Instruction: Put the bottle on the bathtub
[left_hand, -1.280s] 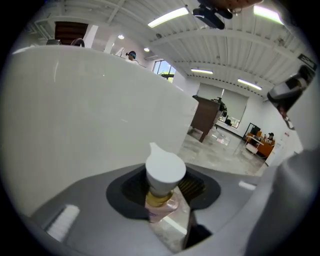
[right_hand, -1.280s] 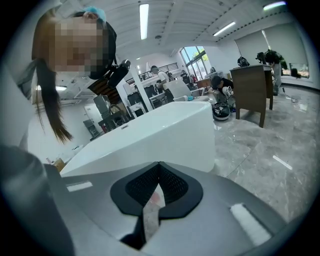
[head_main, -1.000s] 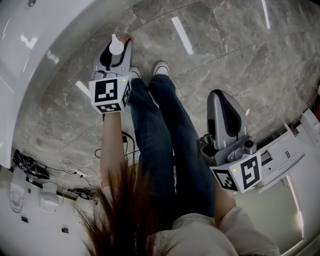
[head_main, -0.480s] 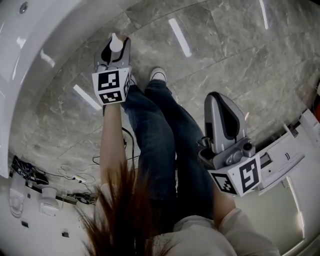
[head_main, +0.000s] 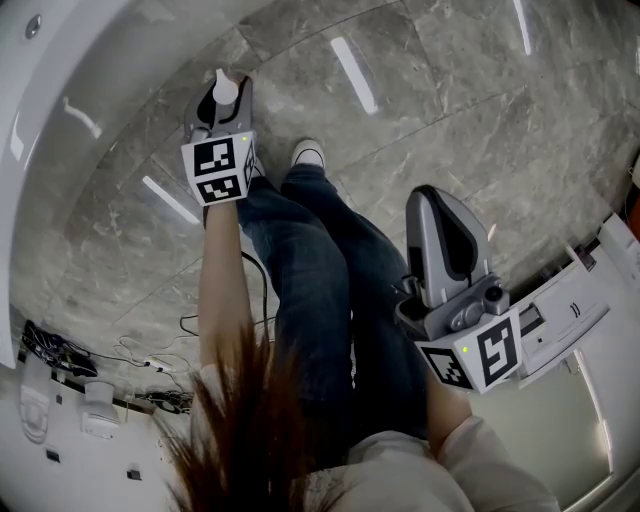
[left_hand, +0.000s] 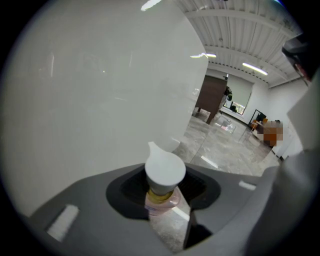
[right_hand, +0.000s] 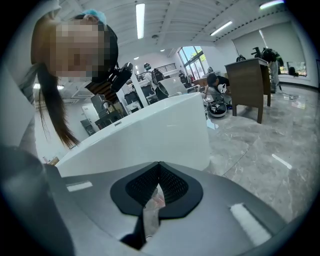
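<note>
Between the jaws of the left gripper (left_hand: 162, 186) a white-capped bottle (left_hand: 164, 172) is clamped, bathtub (left_hand: 100, 90) just ahead; right gripper (right_hand: 158, 166) closed, empty.

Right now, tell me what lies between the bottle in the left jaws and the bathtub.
In the head view, only bare marble floor shows between the bottle and the bathtub.

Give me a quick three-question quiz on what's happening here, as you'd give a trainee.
1. True or false: the bottle already stands on the bathtub.
2. Which one holds the bottle? A) left gripper B) right gripper C) neither
3. Fill in: the bottle's cap is ___.
Key: 1 false, it is held in the air beside the bathtub; 2 A; 3 white.
</note>
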